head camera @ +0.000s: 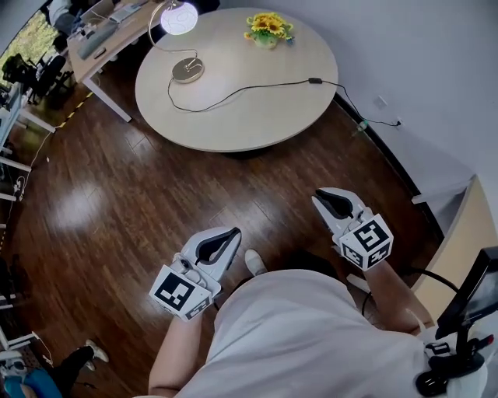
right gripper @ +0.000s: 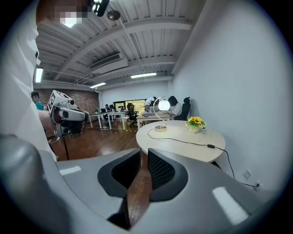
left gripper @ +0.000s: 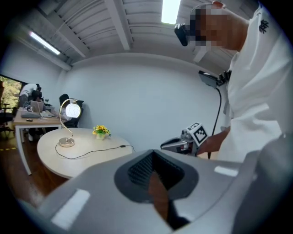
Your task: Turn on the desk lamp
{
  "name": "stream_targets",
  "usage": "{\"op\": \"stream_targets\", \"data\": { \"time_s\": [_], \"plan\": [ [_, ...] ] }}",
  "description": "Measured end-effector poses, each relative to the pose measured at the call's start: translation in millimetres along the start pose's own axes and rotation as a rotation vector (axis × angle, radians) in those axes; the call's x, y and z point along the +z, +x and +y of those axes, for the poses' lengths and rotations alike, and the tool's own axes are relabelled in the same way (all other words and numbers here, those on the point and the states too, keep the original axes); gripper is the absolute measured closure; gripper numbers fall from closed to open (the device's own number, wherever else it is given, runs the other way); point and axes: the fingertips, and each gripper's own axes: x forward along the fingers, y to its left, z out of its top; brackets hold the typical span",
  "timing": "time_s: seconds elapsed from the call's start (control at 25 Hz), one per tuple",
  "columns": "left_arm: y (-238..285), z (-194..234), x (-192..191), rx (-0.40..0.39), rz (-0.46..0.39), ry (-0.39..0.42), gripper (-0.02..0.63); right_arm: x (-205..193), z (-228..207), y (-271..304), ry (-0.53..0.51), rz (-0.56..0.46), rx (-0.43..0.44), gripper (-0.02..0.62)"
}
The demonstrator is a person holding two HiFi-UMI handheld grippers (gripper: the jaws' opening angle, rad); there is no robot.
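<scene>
Desk lamp (head camera: pixel 179 17) is glowing at the far-left edge of the round counter (head camera: pixel 257 116). Both grippers are hanging near the person's body, well apart from it: left gripper (head camera: pixel 232 233) jaws together, right gripper (head camera: pixel 320 196) jaws a slit apart, both holding nothing

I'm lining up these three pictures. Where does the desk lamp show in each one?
Head view: the desk lamp is at the top, left of centre, on the round table.
Left gripper view: the lamp is at the left, about mid-height.
Right gripper view: the lamp is near the centre, just above the middle.
Shared landmark: the yellow flowers, right of the lamp in all three.
</scene>
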Motion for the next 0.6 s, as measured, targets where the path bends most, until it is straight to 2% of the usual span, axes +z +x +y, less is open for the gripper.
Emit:
{"op": "stream_targets", "data": {
  "time_s": [0.16, 0.32, 0.6],
  "plan": [
    [-12.8, -38.5, 4.8, 0.003, -0.018, 0.015, 0.587, 15.8, 29.7, -49.6, -0.019, -0.046, 0.019, 0.546],
    [5.1, -73.1, 7.2, 0.018, -0.034, 0.013, 0.588, 19.9, 24.2, -91.8, -0.033, -0.075, 0.04, 0.546],
    [22.2, -137.8, -10.0, -0.012, -0.015, 0.022, 0.588, 14.5, 26.8, -153.6, -0.038, -0.126, 0.052, 0.545]
  ]
}}
